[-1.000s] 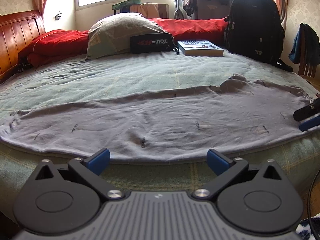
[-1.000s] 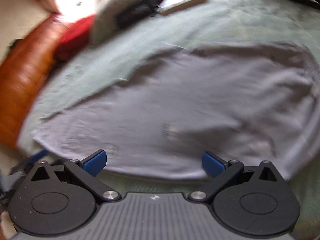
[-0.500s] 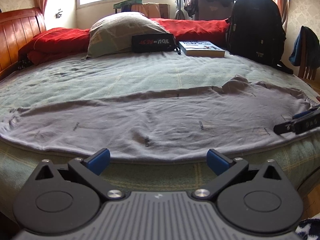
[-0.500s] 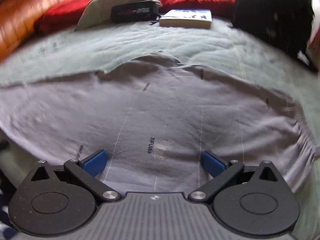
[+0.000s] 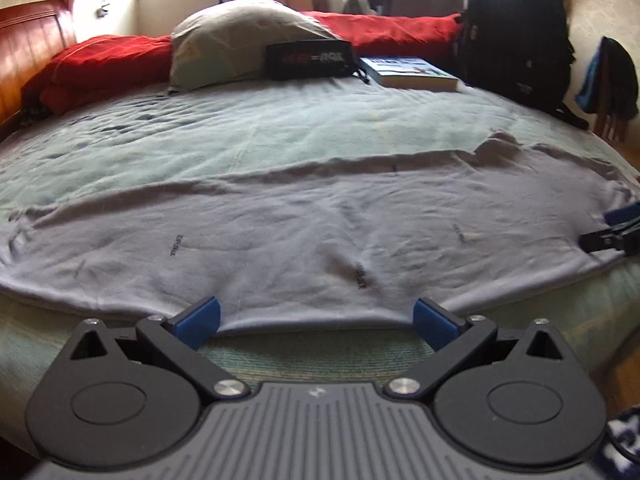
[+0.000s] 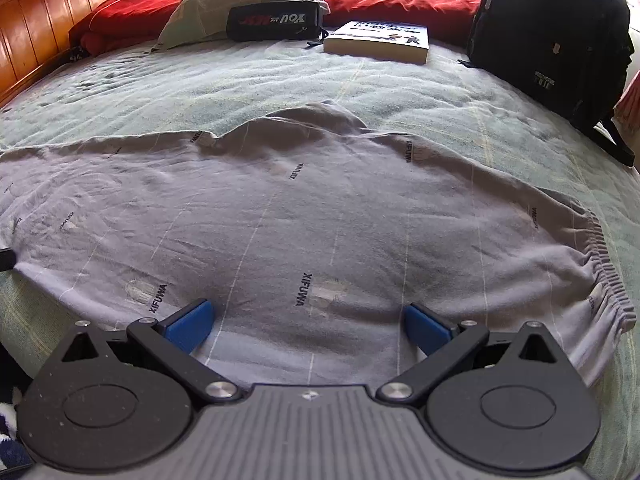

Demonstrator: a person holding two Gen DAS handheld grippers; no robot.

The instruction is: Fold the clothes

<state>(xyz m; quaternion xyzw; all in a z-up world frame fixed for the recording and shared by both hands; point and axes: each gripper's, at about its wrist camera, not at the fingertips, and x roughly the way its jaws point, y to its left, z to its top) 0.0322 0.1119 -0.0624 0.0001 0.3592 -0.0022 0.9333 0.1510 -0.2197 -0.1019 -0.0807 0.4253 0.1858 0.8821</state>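
Observation:
Grey trousers (image 5: 304, 224) with small dark lettering lie flat across the near half of the bed; in the right wrist view (image 6: 304, 216) their gathered waistband (image 6: 604, 264) is at the right. My left gripper (image 5: 318, 320) is open, its blue fingertips (image 5: 200, 316) straddling the trousers' near edge. My right gripper (image 6: 308, 324) is open and low over the cloth near the waistband end; it also shows at the right edge of the left wrist view (image 5: 616, 228).
The bed has a pale green blanket (image 5: 280, 132). At the back lie a grey pillow (image 5: 240, 44), a black pouch (image 5: 310, 60), a book (image 5: 412, 74), red bedding (image 5: 108, 64) and a black backpack (image 5: 520, 36). A wooden headboard (image 6: 48, 28) stands at left.
My left gripper has moved forward to the trousers' near edge. My right gripper has swung round and settled low over the waistband end.

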